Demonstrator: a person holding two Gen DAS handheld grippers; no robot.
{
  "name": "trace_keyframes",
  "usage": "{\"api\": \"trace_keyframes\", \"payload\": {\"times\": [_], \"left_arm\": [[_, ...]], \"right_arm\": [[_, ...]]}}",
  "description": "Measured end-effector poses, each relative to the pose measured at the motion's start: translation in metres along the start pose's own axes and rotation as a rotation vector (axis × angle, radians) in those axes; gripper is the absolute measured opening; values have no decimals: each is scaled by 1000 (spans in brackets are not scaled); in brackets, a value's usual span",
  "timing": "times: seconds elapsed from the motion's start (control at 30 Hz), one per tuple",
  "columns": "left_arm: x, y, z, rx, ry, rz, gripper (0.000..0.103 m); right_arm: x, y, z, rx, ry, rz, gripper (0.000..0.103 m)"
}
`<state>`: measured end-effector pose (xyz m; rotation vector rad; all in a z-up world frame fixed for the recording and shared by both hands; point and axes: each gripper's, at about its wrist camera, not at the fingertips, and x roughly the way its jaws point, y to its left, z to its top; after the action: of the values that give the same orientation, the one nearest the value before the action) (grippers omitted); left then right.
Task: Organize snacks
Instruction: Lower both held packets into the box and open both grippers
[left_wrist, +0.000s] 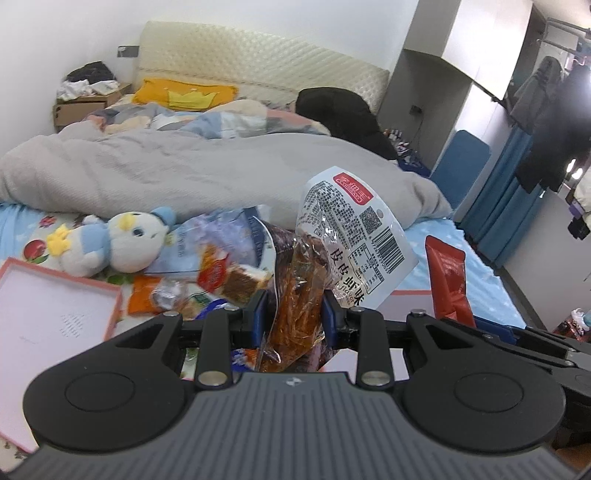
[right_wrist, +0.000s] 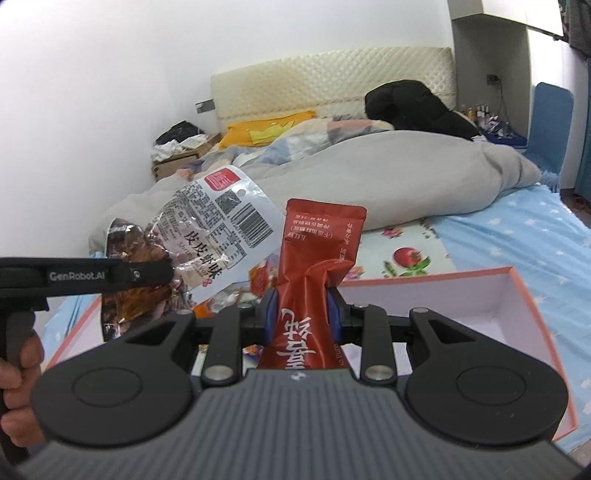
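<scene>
Nearest the lens in the left wrist view, the left tongs (left_wrist: 293, 314) are closed on the lower part of a clear shrimp-flavour snack bag (left_wrist: 347, 236). Its orange-brown contents bunch between the blue pads, and its white printed label rises toward one o'clock. In the right wrist view the right tongs (right_wrist: 303, 314) are likewise clamped, on a red sachet (right_wrist: 314, 266) that stands nearly upright with its long axis running to twelve o'clock. The foil is pinched into a waist at the pads.

Both packets are lifted off the bed. The pink-rimmed box (right_wrist: 509, 291) lies open on the blue star-print sheet (right_wrist: 517, 221), directly beyond and below the right tongs and spreading from about two to four o'clock; its pale floor looks bare where it shows. A second pink-rimmed tray (left_wrist: 55, 306), perhaps the lid, sits at nine o'clock of the left tongs. The remaining loose snacks (left_wrist: 221, 273) lie heaped just ahead of the left tongs at about eleven o'clock, next to a plush duck (left_wrist: 118, 240).

The relation that matters is that the right tongs hang almost over the box opening, so the red sachet probably goes in first. It would need only a short drop forward and down, laid flat along the box's length. The shrimp bag is held to the left of the sachet, just beside it, and would have to travel rightward past it to reach the same box.
</scene>
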<state>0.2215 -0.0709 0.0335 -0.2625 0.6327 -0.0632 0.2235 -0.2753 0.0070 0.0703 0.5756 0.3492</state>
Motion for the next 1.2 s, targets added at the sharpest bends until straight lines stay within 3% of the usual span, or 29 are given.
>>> {"api": "trace_keyframes", "payload": {"times": [0.2,0.53,0.9,1.2], "left_arm": [[28,-39,-6,47,33,-46,35],[90,-82,-41,116,142,-80,35],[138,-96,-73,143,253,-66,35],[149,-88,-85,130,301,-70,36]], "right_arm": [[2,-31,-3,28,-4,-46,31],[17,-81,-34,91,82,-132,31],[38,-112,-69,160,171,-179,31],[53,-117,-81,193,218,-180,32]]}}
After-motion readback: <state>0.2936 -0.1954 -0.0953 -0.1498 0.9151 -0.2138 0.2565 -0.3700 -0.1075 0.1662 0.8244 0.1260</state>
